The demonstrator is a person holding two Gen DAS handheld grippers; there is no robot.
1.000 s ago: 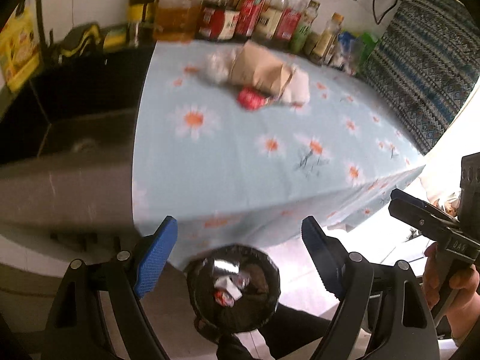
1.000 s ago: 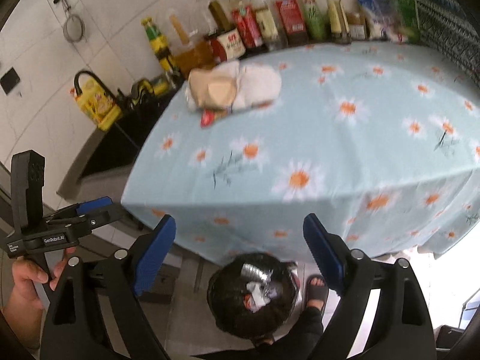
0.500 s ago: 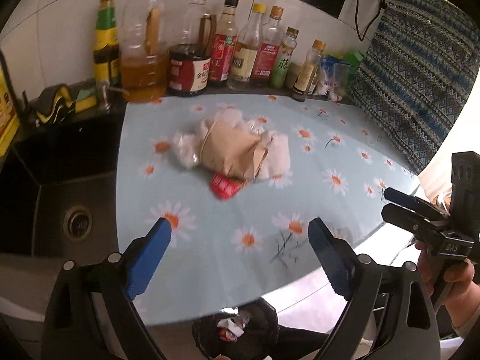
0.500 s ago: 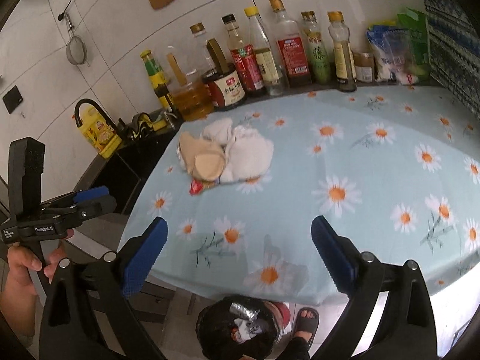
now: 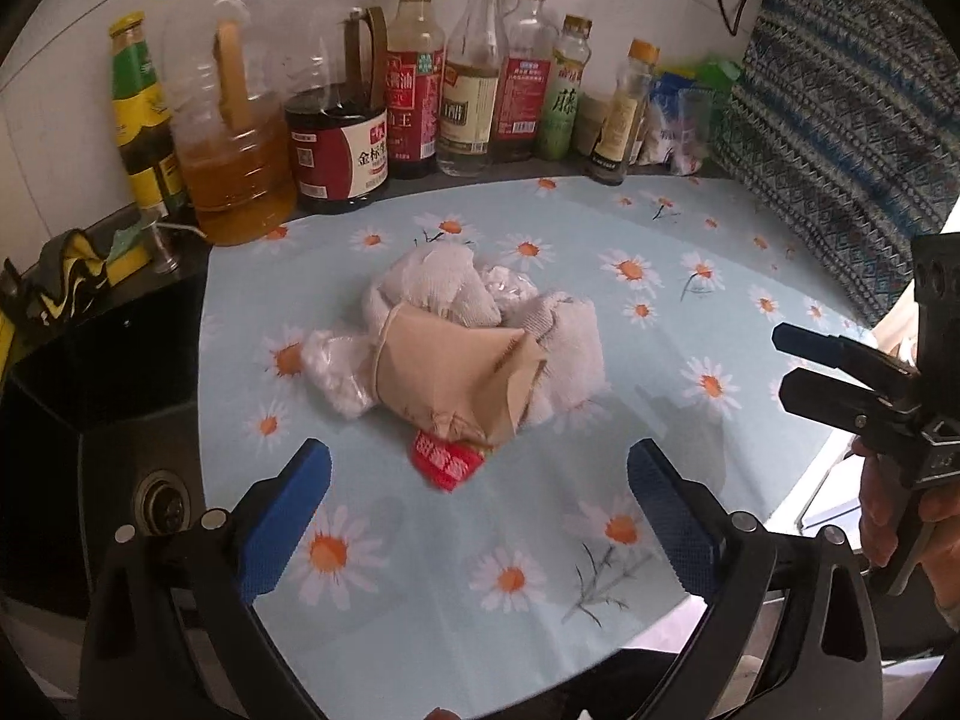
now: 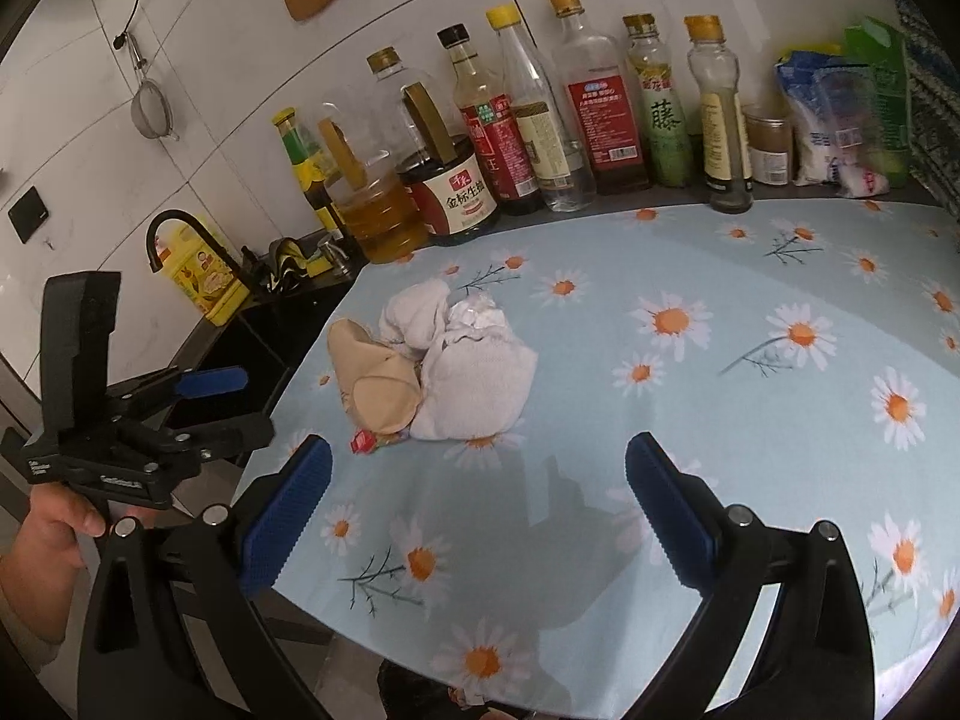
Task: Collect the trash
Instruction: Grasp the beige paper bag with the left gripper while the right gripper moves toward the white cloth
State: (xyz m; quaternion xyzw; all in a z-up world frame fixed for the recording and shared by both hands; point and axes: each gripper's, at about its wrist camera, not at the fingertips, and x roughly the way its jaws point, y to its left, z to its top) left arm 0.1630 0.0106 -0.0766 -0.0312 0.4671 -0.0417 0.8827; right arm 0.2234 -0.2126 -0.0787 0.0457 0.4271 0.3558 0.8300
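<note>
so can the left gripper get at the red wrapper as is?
Probably yes. The left gripper is open and empty, the red wrapper lies just ahead at the pile's near edge, with only bare tablecloth between.

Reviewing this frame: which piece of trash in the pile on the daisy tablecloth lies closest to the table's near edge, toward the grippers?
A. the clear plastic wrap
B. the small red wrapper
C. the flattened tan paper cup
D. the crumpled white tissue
B: the small red wrapper sits at the near foot of the pile, in front of the flattened tan paper cup, with the white tissue behind it.
</note>
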